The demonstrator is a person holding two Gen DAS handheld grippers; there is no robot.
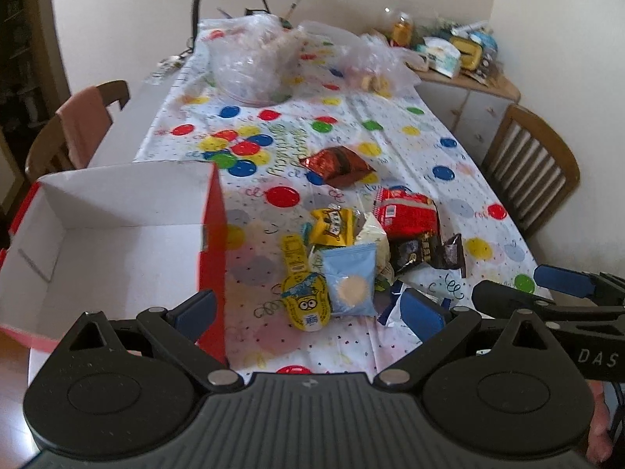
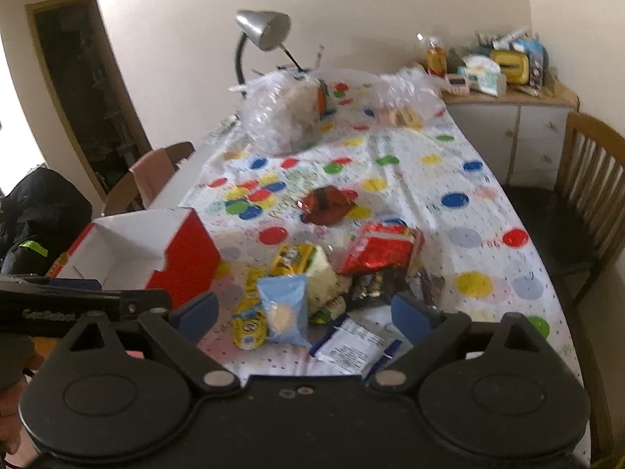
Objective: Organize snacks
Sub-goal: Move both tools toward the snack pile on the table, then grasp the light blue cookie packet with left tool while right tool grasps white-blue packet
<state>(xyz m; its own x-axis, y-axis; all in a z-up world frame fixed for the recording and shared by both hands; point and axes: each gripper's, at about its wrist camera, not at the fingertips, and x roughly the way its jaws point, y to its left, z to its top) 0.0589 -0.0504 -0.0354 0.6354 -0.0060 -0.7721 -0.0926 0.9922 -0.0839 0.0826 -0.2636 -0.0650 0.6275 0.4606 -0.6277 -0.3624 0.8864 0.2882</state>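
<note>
Both the left gripper [image 1: 308,308] and the right gripper [image 2: 304,312] are held spread and empty, so a first pick is judged pending. Between the fingers, at frame centre, the light-blue packet [image 2: 283,312] lies untouched, heading the snack pile [image 1: 367,242]. At left, the empty red-and-white box [image 1: 117,242] awaits filling; closing on one packet alone is required.

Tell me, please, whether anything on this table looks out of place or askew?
Yes: the snack packets lie in a loose, overlapping heap on the tablecloth beside the red box, which holds nothing, and one dark red packet sits apart.
</note>
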